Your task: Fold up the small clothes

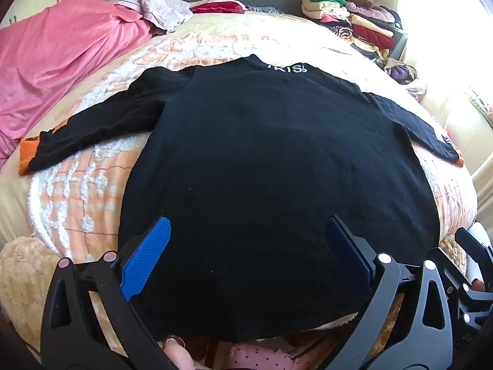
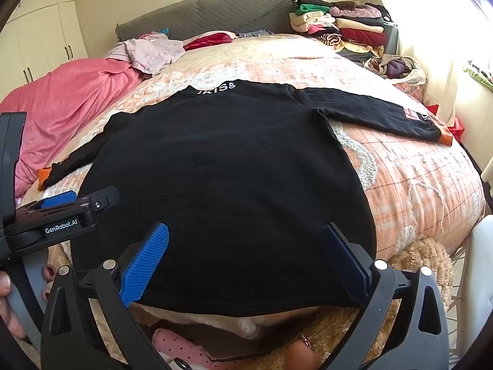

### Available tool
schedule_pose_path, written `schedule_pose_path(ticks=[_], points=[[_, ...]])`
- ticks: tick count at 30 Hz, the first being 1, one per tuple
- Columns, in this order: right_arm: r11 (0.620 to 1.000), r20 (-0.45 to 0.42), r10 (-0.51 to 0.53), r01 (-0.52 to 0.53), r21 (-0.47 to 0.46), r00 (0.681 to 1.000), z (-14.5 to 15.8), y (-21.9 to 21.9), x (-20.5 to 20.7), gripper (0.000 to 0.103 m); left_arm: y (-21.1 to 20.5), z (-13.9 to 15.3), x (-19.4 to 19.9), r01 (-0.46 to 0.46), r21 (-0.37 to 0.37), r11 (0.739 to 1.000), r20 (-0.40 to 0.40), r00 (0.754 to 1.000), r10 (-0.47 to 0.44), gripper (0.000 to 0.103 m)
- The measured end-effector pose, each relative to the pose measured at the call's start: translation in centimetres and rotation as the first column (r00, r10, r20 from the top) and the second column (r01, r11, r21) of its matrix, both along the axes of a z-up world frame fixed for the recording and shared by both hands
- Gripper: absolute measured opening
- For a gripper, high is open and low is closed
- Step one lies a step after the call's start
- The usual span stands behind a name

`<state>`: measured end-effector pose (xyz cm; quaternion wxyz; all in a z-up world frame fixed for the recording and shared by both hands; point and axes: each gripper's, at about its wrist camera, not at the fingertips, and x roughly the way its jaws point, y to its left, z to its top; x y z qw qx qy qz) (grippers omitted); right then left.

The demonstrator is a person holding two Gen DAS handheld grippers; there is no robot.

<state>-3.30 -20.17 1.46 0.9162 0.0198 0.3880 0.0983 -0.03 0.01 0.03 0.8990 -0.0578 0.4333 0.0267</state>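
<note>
A black long-sleeved top point(image 1: 262, 154) with orange cuffs and white lettering at the collar lies flat, back up, on the bed, sleeves spread to both sides; it also shows in the right wrist view point(image 2: 222, 166). My left gripper point(image 1: 249, 225) is open and empty, its blue pads point(image 1: 148, 256) hovering over the hem's left part. My right gripper point(image 2: 246, 231) is open and empty over the hem's right part. The left gripper's body point(image 2: 61, 212) shows at the left of the right wrist view.
The bed has a peach and white quilt point(image 2: 416, 185). A pink blanket point(image 1: 61, 61) lies at the left. A pile of folded clothes point(image 2: 342, 27) sits at the far right by the grey headboard point(image 2: 215, 12). A tan fluffy throw point(image 1: 18, 280) hangs at the near edge.
</note>
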Motion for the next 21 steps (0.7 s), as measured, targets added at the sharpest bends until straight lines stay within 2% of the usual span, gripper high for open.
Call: schedule_pose_path(ticks=[21], points=[[1.0, 0.004, 0.001, -0.001, -0.015, 1.0, 0.45, 0.07, -0.27, 0.099, -0.26, 0.17, -0.05, -0.004, 0.009, 1.0, 0.004, 1.0, 0.004, 0.094]])
